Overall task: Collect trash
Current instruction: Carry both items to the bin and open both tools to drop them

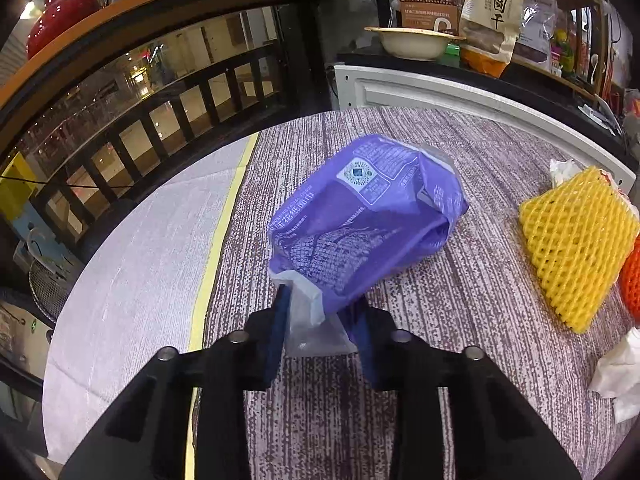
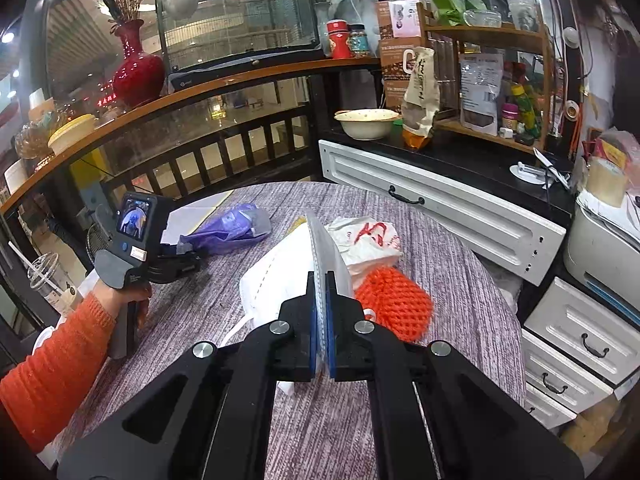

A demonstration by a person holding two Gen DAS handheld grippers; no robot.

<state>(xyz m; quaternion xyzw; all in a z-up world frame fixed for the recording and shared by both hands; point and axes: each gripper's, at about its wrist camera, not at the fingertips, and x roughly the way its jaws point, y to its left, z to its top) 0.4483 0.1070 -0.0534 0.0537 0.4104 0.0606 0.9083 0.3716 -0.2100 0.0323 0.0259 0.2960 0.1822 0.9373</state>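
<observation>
A crumpled purple plastic bag (image 1: 368, 216) lies on the round table with the purple-grey cloth (image 1: 460, 320). My left gripper (image 1: 320, 320) is open, its fingers on either side of the bag's clear near end. The bag (image 2: 228, 228) and the left gripper (image 2: 180, 256) also show in the right wrist view. My right gripper (image 2: 322, 308) is shut on a thin translucent plastic sheet (image 2: 326, 248) that stands on edge above a white face mask (image 2: 272, 280).
A yellow foam net (image 1: 576, 244), an orange foam net (image 2: 394, 304), crumpled white tissue (image 1: 616, 372) and a white bag with red print (image 2: 368, 240) lie on the table. White drawers (image 2: 440, 208) and shelves stand behind. A railing is at the left.
</observation>
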